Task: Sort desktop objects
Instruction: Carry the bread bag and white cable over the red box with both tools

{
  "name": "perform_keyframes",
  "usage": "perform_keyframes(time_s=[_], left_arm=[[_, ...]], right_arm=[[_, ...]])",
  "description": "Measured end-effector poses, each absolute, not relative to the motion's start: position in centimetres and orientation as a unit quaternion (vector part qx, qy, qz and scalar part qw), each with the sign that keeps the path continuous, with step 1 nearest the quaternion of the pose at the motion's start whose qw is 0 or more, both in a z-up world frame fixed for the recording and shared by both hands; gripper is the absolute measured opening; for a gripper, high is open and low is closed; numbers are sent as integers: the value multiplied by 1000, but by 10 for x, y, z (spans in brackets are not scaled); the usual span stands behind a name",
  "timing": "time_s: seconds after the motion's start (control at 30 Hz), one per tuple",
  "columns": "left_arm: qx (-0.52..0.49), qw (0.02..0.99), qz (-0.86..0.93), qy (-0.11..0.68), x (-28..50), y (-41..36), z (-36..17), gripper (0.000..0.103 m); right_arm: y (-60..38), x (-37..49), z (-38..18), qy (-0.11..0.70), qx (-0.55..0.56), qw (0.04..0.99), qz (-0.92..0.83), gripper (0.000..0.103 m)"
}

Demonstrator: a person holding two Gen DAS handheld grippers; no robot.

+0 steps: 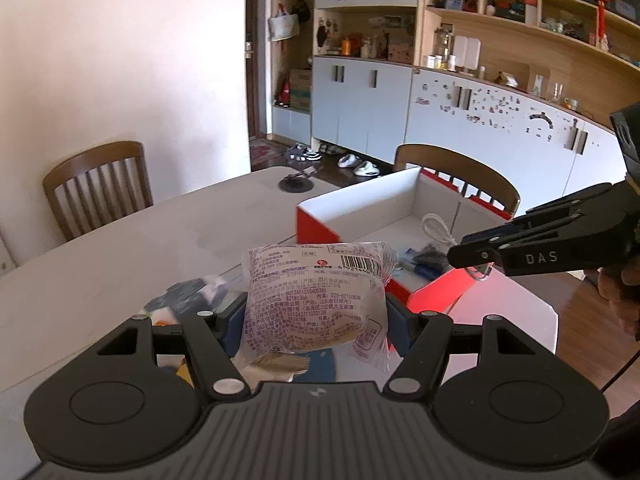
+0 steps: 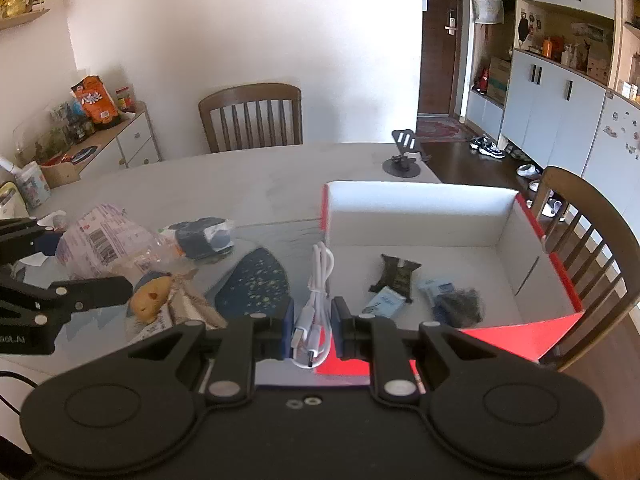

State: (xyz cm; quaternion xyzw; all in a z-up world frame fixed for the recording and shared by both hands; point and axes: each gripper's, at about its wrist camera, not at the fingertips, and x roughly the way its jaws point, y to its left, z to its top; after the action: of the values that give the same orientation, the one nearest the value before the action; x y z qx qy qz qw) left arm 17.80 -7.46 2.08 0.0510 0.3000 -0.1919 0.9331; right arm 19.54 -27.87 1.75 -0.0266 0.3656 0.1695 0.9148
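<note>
My left gripper (image 1: 316, 320) is shut on a clear snack packet (image 1: 316, 300) with purple print and a barcode, held above the table. The packet also shows in the right wrist view (image 2: 100, 244). My right gripper (image 2: 312, 326) is shut on a coiled white USB cable (image 2: 316, 300), held at the near left edge of the red-and-white box (image 2: 412, 216). The right gripper also shows at the right of the left wrist view (image 1: 472, 256), over the box (image 1: 360, 208). Inside the box lie a dark packet (image 2: 396, 274), a light blue sachet (image 2: 384, 300) and a dark bundle (image 2: 460, 304).
On the table lie a dark wrapped item (image 2: 204, 236), a dark blue patterned piece (image 2: 256, 280), a yellowish bun (image 2: 150, 298) and wrappers. A phone stand (image 2: 404, 156) is at the far edge. Wooden chairs (image 2: 252, 116) stand around the white table (image 2: 240, 184). Cabinets line the wall.
</note>
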Motion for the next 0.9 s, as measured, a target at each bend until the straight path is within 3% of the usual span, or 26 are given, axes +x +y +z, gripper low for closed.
perform_keyframes(time_s=[0.9], left_arm=[[86, 914, -238, 319, 251, -186, 4, 68]], right_arm=[[-367, 263, 3, 389, -31, 905, 168, 18]])
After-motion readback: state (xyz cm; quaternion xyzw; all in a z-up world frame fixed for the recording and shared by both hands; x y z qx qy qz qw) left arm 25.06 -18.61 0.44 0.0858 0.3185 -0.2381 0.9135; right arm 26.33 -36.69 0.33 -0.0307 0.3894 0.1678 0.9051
